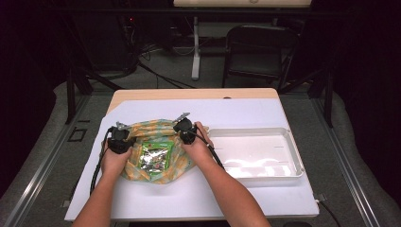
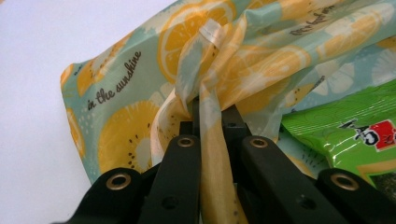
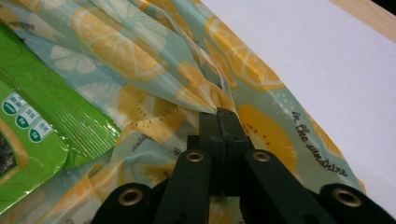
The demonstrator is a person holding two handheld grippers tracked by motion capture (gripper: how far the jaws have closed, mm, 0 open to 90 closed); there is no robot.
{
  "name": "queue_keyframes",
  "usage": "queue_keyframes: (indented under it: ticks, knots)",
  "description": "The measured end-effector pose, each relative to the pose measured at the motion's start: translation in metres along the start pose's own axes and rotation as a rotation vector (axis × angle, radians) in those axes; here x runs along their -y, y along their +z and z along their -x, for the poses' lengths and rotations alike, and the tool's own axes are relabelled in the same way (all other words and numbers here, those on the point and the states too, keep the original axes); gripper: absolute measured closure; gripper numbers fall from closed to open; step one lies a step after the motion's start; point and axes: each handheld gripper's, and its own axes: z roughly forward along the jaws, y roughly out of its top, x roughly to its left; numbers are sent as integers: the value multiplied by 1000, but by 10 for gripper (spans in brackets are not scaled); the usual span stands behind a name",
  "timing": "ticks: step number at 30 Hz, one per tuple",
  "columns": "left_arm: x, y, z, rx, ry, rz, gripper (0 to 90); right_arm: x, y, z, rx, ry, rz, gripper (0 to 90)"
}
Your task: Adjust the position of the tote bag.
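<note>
A: Jaws first. The left gripper (image 2: 208,109) is clamped on a gathered rope of the lemon-print cloth (image 2: 261,56); the fabric runs down between the black jaws and bunches above them. The right gripper (image 3: 218,114) is pinched tight too, on a pleated edge of the same cloth, jaws nearly meeting on it.

B: Noted. And the cloth sits where?

A: On the white mat (image 1: 156,201), at the person's side of the table, between the two hands. A green snack packet (image 1: 154,156) lies on its middle. The left gripper has the left edge, the right gripper the far right edge.

B: How will it handle, you think?

A: Thin, limp, a bit slick by the sheen. It creases wherever it's pulled, so it won't hold shape alone. Light as well. The packet is foil-like and crinkly, likely to slide on the cloth if one side lifts faster.

B: Best hold?

A: Gathered edges or corners, as now, where bunched layers give the jaws some bulk. A single ply could slip out.

B: Farther out?

A: A white tray (image 1: 288,142) just to the right of the cloth, nothing in it that I can see. Beyond the table edge, a dark folding chair (image 1: 257,52) and a pale table leg (image 1: 196,47) on the floor.
</note>
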Motion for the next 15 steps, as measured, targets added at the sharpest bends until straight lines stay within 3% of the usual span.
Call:
queue_keyframes:
  ticks: [10, 15]
  knots:
    - [2, 4, -1, 5, -7, -8, 888, 0, 5, 0, -9, -8, -41, 900]
    - [2, 4, -1, 3, -8, -7, 887, 1, 7, 1, -27, 38, -36, 900]
